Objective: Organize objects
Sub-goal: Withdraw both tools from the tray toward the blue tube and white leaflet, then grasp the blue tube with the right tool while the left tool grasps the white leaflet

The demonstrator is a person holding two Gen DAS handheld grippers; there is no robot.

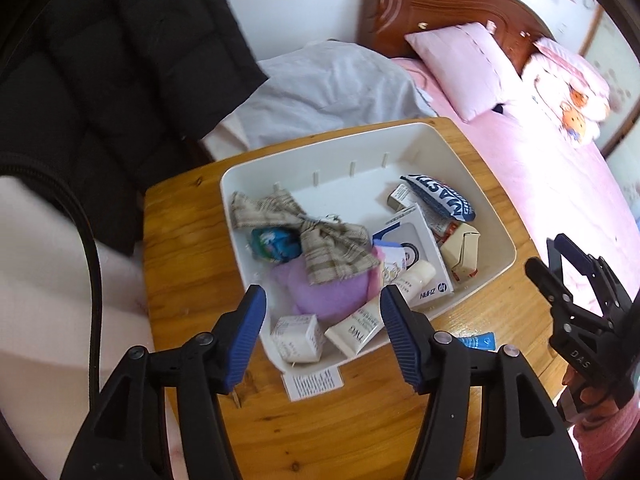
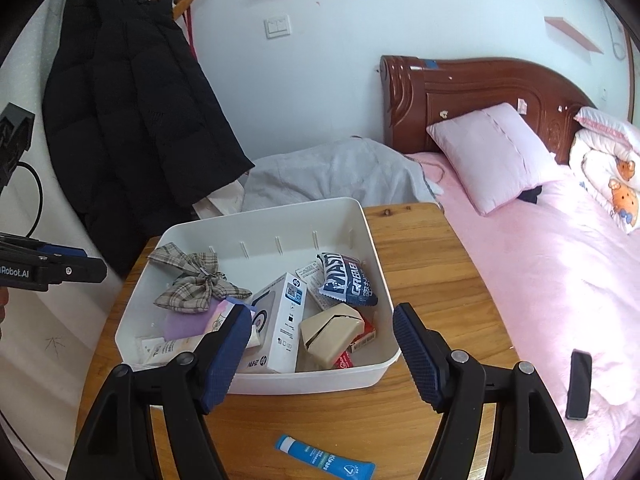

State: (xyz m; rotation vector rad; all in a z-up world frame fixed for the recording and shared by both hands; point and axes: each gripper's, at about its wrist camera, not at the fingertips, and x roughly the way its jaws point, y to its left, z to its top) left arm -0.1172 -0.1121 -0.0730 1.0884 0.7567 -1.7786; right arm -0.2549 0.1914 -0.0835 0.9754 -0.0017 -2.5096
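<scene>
While the white bin [image 2: 372,240] on the wooden table [image 2: 432,280] already holds most items (plaid bow, boxes, tubes), both the left gripper [image 1: 322,332] and right gripper [image 2: 320,354] hang open and empty, leaving the blue tube [image 2: 324,458] outside

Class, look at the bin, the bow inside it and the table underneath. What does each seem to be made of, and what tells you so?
Bin: probably plastic, smooth matte white, with moulded ribs and rounded corners.
Bow: woven fabric, beige plaid, with soft creases and a limp drape.
Table: wood, likely varnished, with visible grain, knots and a slight sheen.
</scene>
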